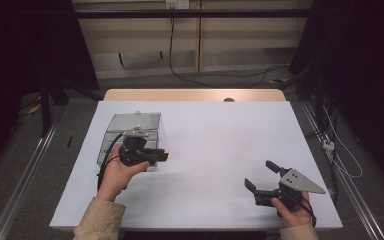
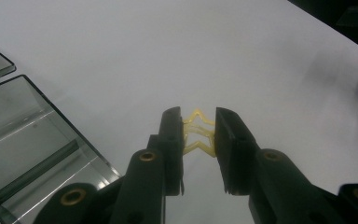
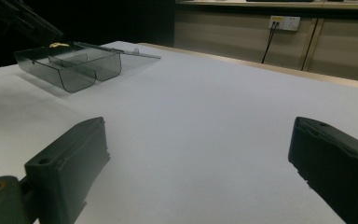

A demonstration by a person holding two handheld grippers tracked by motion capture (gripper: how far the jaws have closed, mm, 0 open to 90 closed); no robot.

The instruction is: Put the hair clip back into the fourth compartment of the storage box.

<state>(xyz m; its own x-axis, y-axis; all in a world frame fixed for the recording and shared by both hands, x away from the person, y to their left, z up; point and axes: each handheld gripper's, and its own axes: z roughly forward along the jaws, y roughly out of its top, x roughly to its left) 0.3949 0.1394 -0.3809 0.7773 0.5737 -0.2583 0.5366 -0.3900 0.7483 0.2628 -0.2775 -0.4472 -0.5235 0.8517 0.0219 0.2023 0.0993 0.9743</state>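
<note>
Yellow star clip (image 2: 199, 133), smoky grey box (image 1: 130, 131), white tbl (image 1: 220, 150)

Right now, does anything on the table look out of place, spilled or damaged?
Nothing stands out. The left gripper is shut on a small yellow star-shaped piece beside the clear compartment box, whose lid lies open behind it. The right gripper is open, with bare white table under it.

White table sheet (image 1: 215, 150), wall socket (image 3: 284, 22)

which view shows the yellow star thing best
The left gripper view: the yellow star sits pinched between the left gripper's fingers, outline clear. The high view gives a tiny speck, the right gripper view a distant yellow bit.
</note>
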